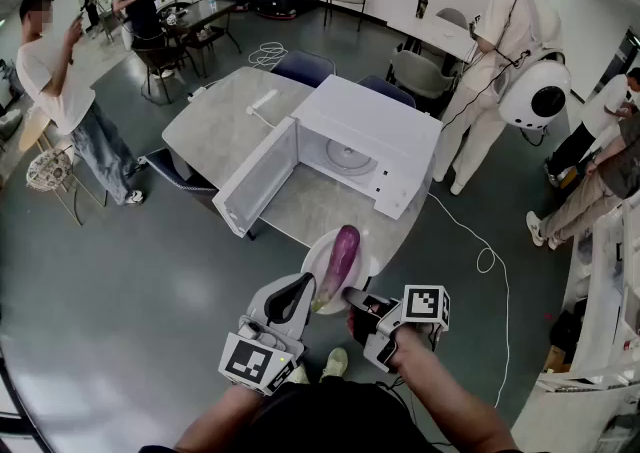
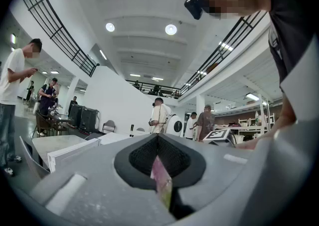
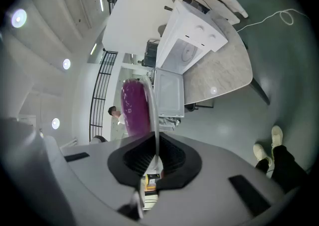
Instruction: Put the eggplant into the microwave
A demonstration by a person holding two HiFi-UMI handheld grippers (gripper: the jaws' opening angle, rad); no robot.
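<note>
With the right gripper, pinches the thin rim of a white plate, pads pressed tight on it. With the left gripper, clamps the same plate at its other near edge. Carries on that plate one eggplant: long, glossy, purple, lying lengthwise and pointing away from the body. Holds plate and eggplant at the near corner of the worktop. Faces the microwave, its door swung wide and a glass turntable showing inside. Reaches both forearms forward, left gripper level, right one tipped slightly down.
</note>
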